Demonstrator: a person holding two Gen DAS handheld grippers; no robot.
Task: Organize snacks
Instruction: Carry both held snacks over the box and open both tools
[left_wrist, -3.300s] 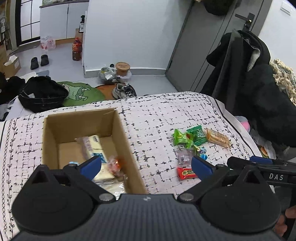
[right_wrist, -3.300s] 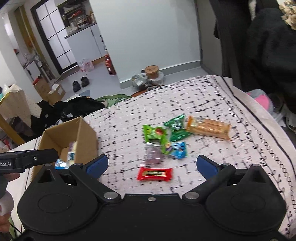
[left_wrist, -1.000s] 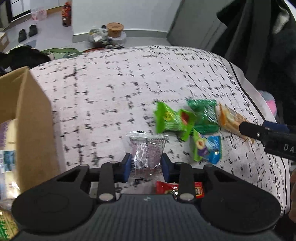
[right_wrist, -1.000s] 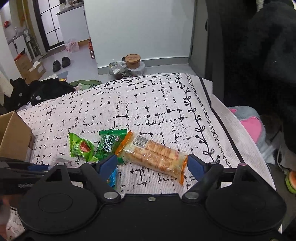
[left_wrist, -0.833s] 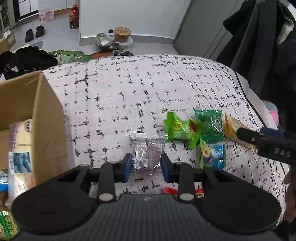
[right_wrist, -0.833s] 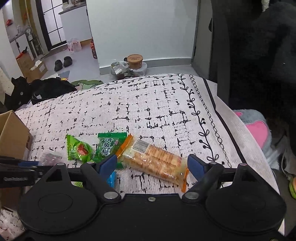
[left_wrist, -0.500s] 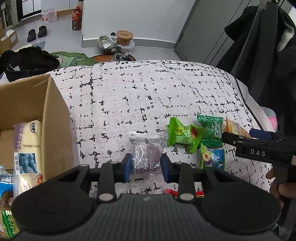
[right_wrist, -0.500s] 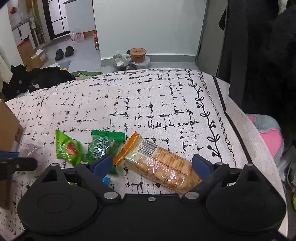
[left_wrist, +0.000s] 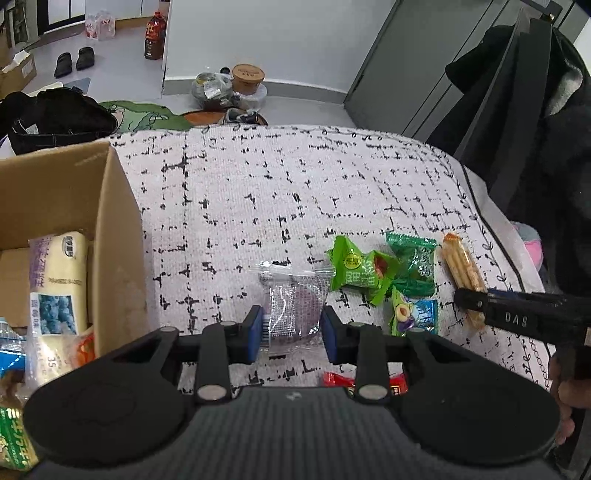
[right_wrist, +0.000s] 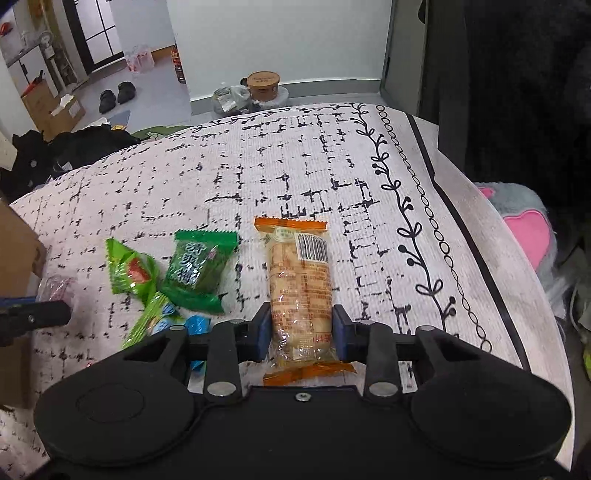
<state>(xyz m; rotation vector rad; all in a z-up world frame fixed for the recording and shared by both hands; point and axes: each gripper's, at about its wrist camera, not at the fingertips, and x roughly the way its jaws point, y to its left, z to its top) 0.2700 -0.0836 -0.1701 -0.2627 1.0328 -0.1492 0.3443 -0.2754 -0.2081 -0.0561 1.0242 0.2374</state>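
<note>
we've got the left tool (left_wrist: 291, 328) clenched on the clear snack pouch (left_wrist: 293, 299), blue pads pressing its two sides, low centre of the left wrist view. the pouch sits above the patterned cloth (left_wrist: 295, 192); can't tell if it touches the cloth. cardboard box (left_wrist: 110, 229) is at the left edge of that frame, open top, with a pale yellow pack (left_wrist: 55, 280) and other wrappers inside. right of the pouch: light green packet (left_wrist: 360, 271), dark green packet (left_wrist: 413, 258) just beside it, blue-green packet (left_wrist: 413, 312) below them, all bunched close. a red bar (left_wrist: 332, 378) peeks out under our left tool at the bottom. our right tool (right_wrist: 300, 330) is clamped on the lower part of the orange-ended cracker pack (right_wrist: 299, 284), centre of the right wrist view, pack lying lengthwise away from the camera, barcode toward the far end. in the left wrist view the same tool shows at the right edge as a black bar over the cracker pack. in the right wrist view the green packets lie left of the cracker pack, apart from it. background, top of both frames: floor with a round brown-lidded tub (right_wrist: 263, 85), black slippers (right_wrist: 116, 96), dark coat (left_wrist: 546, 129) at upper right.
</note>
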